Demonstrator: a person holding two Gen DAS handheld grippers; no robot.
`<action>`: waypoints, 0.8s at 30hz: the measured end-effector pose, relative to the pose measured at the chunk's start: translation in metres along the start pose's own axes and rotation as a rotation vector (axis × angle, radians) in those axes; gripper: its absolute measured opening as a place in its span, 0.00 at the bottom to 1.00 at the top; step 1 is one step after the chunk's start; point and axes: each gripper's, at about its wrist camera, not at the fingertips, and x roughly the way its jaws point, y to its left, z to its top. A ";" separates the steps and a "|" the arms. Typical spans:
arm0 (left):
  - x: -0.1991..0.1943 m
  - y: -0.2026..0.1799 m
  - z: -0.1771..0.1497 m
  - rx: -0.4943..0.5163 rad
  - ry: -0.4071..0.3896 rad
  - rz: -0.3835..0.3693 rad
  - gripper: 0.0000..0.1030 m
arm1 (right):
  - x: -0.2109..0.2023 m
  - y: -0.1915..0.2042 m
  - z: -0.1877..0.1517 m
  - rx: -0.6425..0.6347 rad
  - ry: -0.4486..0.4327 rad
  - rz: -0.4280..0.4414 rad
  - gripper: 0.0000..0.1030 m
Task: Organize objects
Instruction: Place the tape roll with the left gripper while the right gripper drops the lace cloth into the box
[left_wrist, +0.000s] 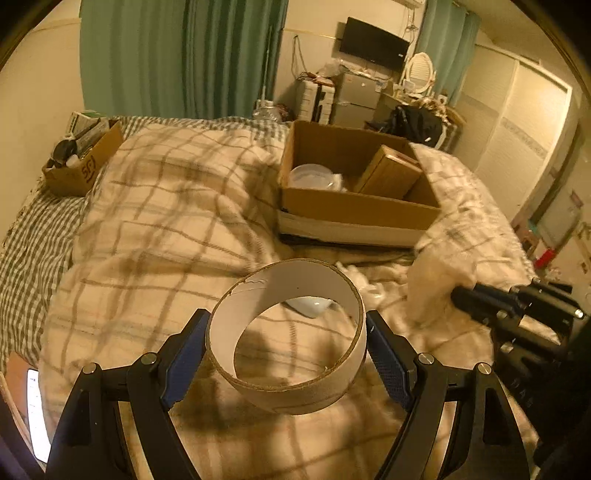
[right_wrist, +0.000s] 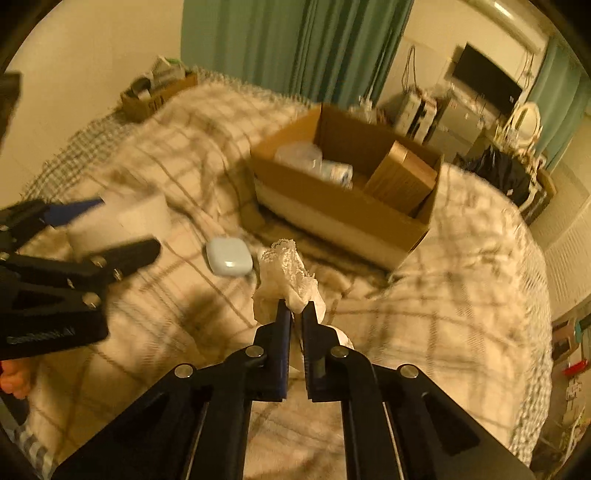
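My left gripper (left_wrist: 286, 347) is shut on a wide cardboard ring (left_wrist: 288, 369), white inside, held above the plaid blanket; it also shows at the left of the right wrist view (right_wrist: 122, 225). My right gripper (right_wrist: 296, 310) is shut on a white lace cloth (right_wrist: 286, 273), also seen in the left wrist view (left_wrist: 432, 284). A pale blue earbud case (right_wrist: 229, 256) lies on the blanket between both grippers. An open cardboard box (left_wrist: 354, 210) beyond them holds a clear plastic container (left_wrist: 314, 177) and a brown packet (left_wrist: 391, 173).
A smaller cardboard box (left_wrist: 83, 158) full of items sits at the bed's far left. Green curtains (left_wrist: 177, 55) hang behind the bed. A cluttered desk with a monitor (left_wrist: 373, 46) and a black bag (left_wrist: 417, 123) stands at the far right.
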 end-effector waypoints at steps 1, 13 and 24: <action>-0.005 -0.002 0.002 0.007 -0.008 -0.008 0.82 | -0.007 -0.002 0.003 0.002 -0.016 0.004 0.05; -0.043 -0.035 0.078 0.100 -0.124 -0.043 0.82 | -0.088 -0.043 0.060 0.015 -0.227 -0.059 0.05; 0.038 -0.060 0.155 0.167 -0.117 -0.074 0.82 | -0.010 -0.094 0.117 0.075 -0.160 0.000 0.05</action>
